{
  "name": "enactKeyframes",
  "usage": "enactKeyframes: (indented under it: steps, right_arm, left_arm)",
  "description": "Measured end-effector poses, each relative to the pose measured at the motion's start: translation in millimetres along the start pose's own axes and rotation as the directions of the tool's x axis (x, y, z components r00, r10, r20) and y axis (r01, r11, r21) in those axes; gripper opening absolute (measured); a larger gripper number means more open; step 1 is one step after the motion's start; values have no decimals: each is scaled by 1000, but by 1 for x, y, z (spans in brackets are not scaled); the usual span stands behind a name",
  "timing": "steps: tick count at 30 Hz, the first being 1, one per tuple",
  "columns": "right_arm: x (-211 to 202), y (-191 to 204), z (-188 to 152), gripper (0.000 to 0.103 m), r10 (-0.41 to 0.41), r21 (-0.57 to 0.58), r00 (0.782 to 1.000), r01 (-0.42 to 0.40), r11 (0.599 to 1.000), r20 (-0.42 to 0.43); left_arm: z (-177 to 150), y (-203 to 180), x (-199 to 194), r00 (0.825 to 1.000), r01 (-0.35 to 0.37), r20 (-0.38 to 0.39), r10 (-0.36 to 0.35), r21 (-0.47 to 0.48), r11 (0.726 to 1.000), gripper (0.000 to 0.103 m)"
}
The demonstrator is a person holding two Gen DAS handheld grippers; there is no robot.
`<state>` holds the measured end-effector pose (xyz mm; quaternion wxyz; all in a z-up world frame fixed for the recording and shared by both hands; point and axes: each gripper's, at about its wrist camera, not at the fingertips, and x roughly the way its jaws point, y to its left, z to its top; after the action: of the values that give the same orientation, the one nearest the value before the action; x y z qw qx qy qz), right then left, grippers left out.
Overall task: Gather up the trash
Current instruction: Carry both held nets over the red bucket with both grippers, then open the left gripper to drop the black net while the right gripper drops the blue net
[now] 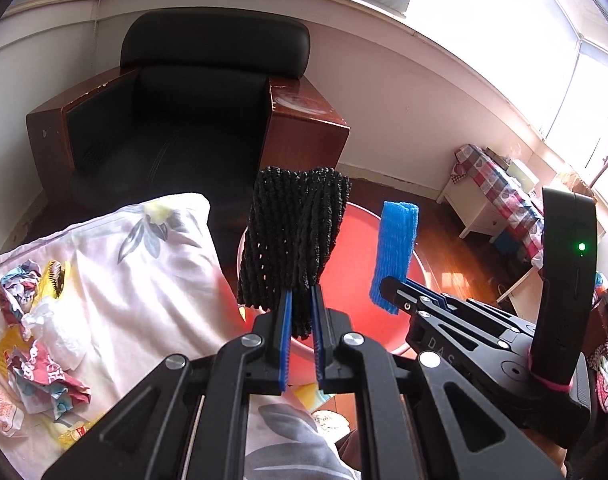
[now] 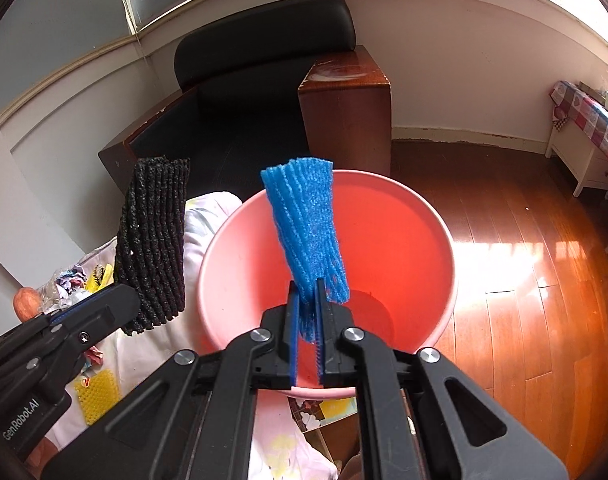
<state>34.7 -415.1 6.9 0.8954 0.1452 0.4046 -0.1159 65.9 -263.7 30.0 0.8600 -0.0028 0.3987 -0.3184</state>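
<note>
My left gripper (image 1: 302, 292) is shut on a black foam net sleeve (image 1: 292, 240), held upright above the edge of a red plastic basin (image 1: 368, 320). The sleeve also shows in the right wrist view (image 2: 154, 244), with the left gripper (image 2: 122, 300) at the lower left. My right gripper (image 2: 307, 286) is shut on a blue foam net sleeve (image 2: 308, 232), held upright over the inside of the basin (image 2: 404, 248). The blue sleeve (image 1: 396, 252) and right gripper (image 1: 396, 284) show in the left wrist view too. Crumpled wrappers (image 1: 36, 328) lie on a floral sheet (image 1: 144, 272).
A black armchair with wooden arms (image 1: 192, 120) stands behind the basin against the wall. Wooden floor (image 2: 524, 280) spreads to the right. A white bench with a patterned cover (image 1: 500, 196) stands at the far right. A yellow foam net (image 2: 96, 396) lies on the sheet.
</note>
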Motion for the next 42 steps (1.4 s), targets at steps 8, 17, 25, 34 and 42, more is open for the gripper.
enactKeyframes:
  steps: [8, 17, 25, 34, 42]
  right_arm:
    - [25, -9, 0, 7, -20, 5, 998, 21, 1000, -59]
    - [41, -11, 3, 7, -33, 12, 996, 34, 999, -88]
    - [47, -20, 4, 7, -51, 24, 993, 54, 998, -102]
    - [50, -28, 2, 7, -9, 46, 992, 15, 999, -122]
    - [43, -21, 3, 25, -17, 7, 995, 18, 1000, -101]
  left_arm:
    - [2, -3, 46, 995, -34, -95, 33, -6, 999, 9]
    - [7, -9, 75, 986, -62, -150, 65, 28, 998, 9]
    - [7, -15, 90, 979, -76, -186, 83, 47, 996, 30]
    - [7, -16, 83, 985, -74, -151, 82, 61, 995, 39]
    - [7, -9, 66, 989, -86, -119, 92, 54, 995, 40]
